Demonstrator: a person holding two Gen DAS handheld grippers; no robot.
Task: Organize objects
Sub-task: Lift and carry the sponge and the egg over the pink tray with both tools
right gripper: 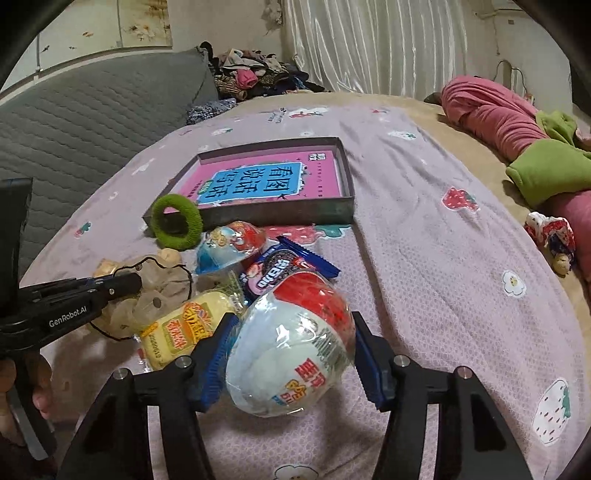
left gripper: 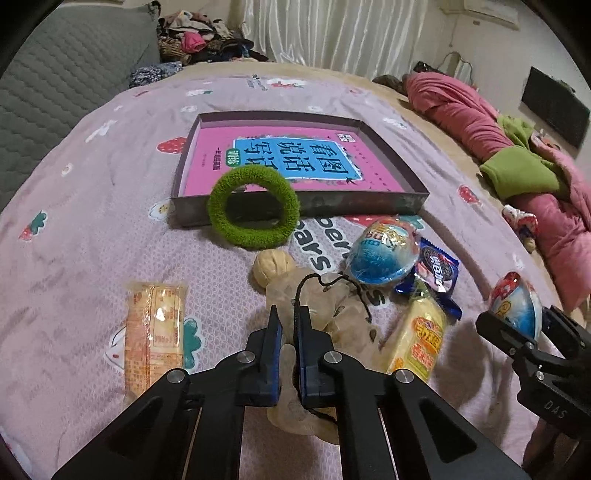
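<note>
**Bed Strewn With Snacks, Both Grippers Clamped**

A bed fills the room, spread with a mauve sheet [left gripper: 92, 229] printed with strawberries and flowers; white curtains [left gripper: 332, 33] hang behind, a grey quilted headboard [left gripper: 55, 81] stands at nine o'clock, and pink bedding [left gripper: 461, 110] lies rumpled at two o'clock.

At twelve o'clock in the left wrist view sits a shallow grey box lid [left gripper: 295, 205], its long axis running nine to three. Inside lies a pink book [left gripper: 288, 162] with large Chinese characters on a blue panel, upside down to the cameras. A green fuzzy ring [left gripper: 253, 206] leans on the lid's near wall.

Nearer, a blue toy egg in film [left gripper: 384, 254] rests beside a blue cookie packet [left gripper: 439, 277] — its lettering reads like "OREO", inverted. A yellow snack pack [left gripper: 417, 336] with red and orange print points from six towards twelve. At eight o'clock lies an orange-printed wafer pack [left gripper: 155, 332], long axis also six to twelve.

The left gripper [left gripper: 288, 321] has its fingers pressed together on a beige mesh pouch with a black cord [left gripper: 332, 306], at centre. Its side reads "GenRobot.AI" in the right wrist view.

The right gripper [right gripper: 291, 354] is clamped on a wrapped toy egg [right gripper: 291, 343] — red end towards twelve, white end towards six, raised above the sheet, coloured Chinese print on the film.
</note>
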